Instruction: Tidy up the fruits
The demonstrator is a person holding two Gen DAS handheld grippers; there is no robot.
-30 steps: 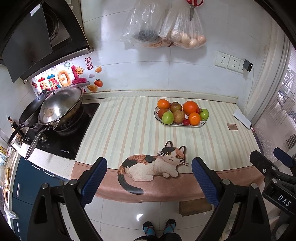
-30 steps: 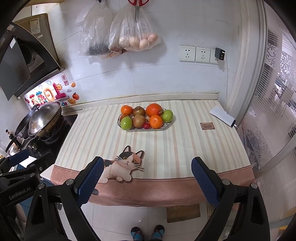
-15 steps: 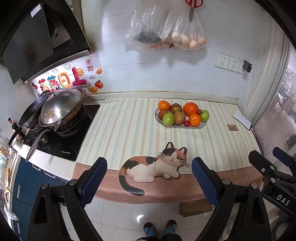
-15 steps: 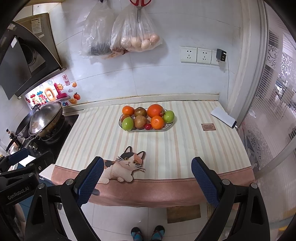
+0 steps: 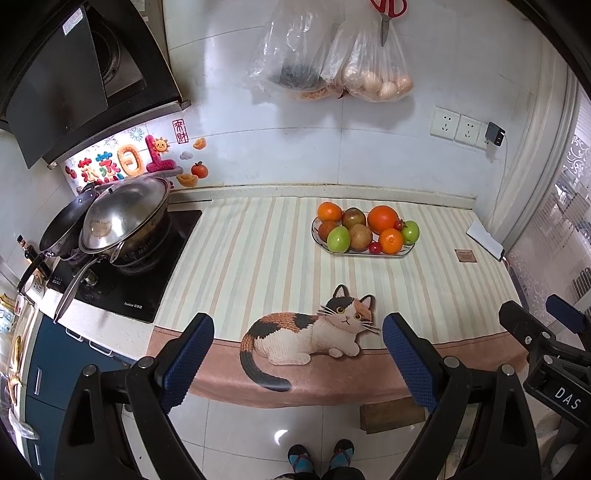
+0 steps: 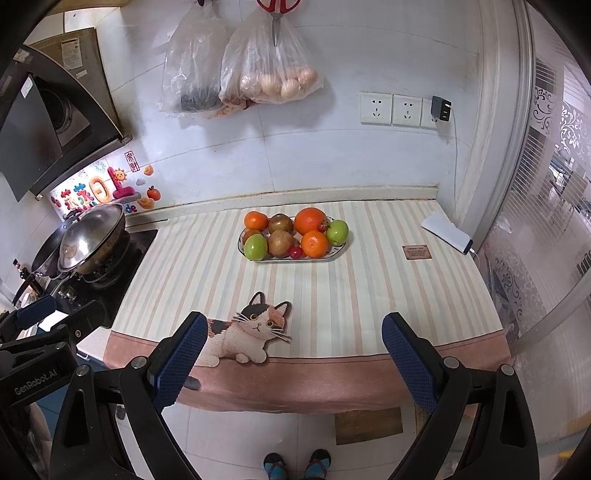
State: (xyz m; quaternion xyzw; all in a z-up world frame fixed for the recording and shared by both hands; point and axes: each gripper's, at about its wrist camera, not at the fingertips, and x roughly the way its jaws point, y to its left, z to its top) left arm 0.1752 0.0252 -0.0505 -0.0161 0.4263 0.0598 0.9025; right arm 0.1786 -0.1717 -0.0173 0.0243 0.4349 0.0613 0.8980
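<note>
An oval plate [image 5: 404,253] [image 6: 341,249] sits on the striped cloth near the back wall. It holds oranges [image 5: 382,218] [image 6: 310,220], green apples [image 5: 338,239] [image 6: 255,247], brown fruits [image 5: 360,237] [image 6: 280,243] and small red ones [image 6: 295,252]. My left gripper [image 5: 297,352] is open and empty, held off the counter's front edge. My right gripper [image 6: 291,350] is open and empty too, also in front of the counter. Both are well short of the plate.
A lidded wok [image 5: 123,218] and pans stand on the stove at left. A cat picture [image 5: 314,332] lies on the cloth's front edge. A white power bank [image 6: 447,229] and brown tag [image 6: 416,252] lie at right. Bags and scissors [image 6: 275,14] hang on the wall.
Both grippers have risen and tilted slightly; the counter and plate sit a little lower in view. Nothing was grasped or moved.
</note>
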